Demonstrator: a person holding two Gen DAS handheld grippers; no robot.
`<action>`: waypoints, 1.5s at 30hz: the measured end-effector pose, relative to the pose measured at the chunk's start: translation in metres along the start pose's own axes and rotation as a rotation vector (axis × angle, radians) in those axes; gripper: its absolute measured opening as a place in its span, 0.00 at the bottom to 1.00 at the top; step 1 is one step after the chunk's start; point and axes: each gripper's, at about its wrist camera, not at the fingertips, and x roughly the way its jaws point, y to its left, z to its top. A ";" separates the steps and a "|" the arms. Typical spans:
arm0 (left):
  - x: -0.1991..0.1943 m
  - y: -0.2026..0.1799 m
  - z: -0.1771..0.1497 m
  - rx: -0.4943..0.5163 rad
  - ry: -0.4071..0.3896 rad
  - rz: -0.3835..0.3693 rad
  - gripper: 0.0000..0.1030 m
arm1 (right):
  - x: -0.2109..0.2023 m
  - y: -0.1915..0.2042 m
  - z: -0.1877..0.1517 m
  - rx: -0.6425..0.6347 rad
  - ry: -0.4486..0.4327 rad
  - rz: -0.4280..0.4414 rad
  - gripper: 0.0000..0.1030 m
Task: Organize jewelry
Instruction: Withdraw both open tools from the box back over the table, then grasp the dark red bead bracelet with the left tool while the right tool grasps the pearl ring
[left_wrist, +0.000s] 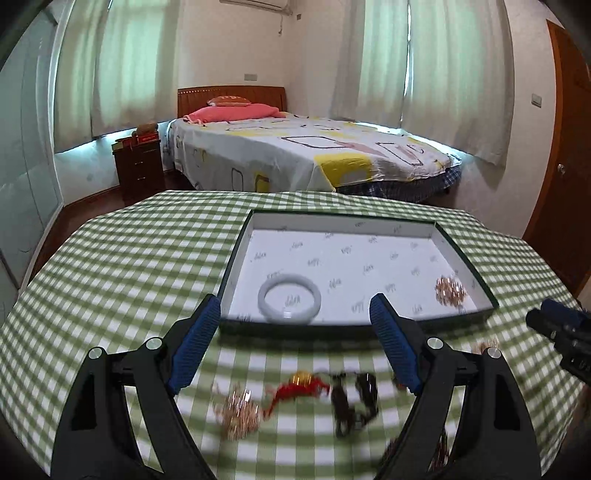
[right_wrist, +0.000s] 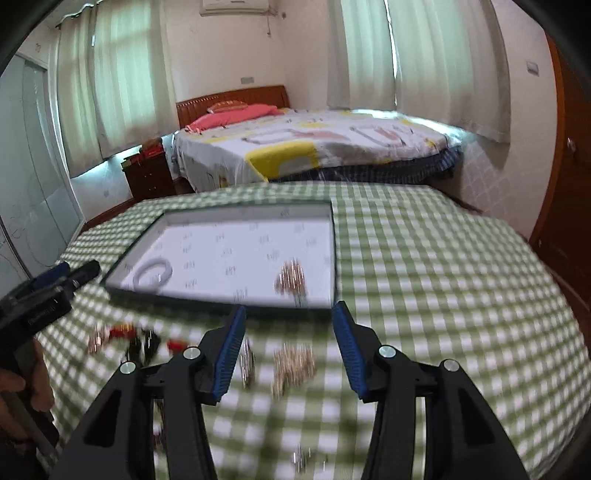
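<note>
Both the left tongs (left_wrist: 295, 308) and the right tongs (right_wrist: 288, 314) hang spread and empty over the checked surface (left_wrist: 110, 266), so the next pick should settle on one loose piece and come straight down over it. The gold cluster (right_wrist: 293, 363), blurred and perhaps a chain, lies below the right tongs; the white bangle (left_wrist: 289, 299) already lies in the tray (left_wrist: 465, 258).

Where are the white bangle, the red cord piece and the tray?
white bangle (left_wrist: 289, 300): left wrist view, its near rim.
red cord piece (left_wrist: 300, 390): left wrist view, its red middle.
tray (left_wrist: 334, 328): left wrist view, near wall.
</note>
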 end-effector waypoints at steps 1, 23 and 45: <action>-0.004 0.000 -0.005 0.001 0.002 0.001 0.79 | -0.001 -0.002 -0.009 0.010 0.010 -0.002 0.48; -0.033 -0.024 -0.078 0.020 0.071 -0.021 0.79 | 0.000 -0.013 -0.090 0.016 0.043 -0.027 0.30; -0.016 -0.082 -0.094 0.129 0.112 -0.104 0.85 | -0.011 -0.014 -0.092 0.018 -0.001 -0.017 0.29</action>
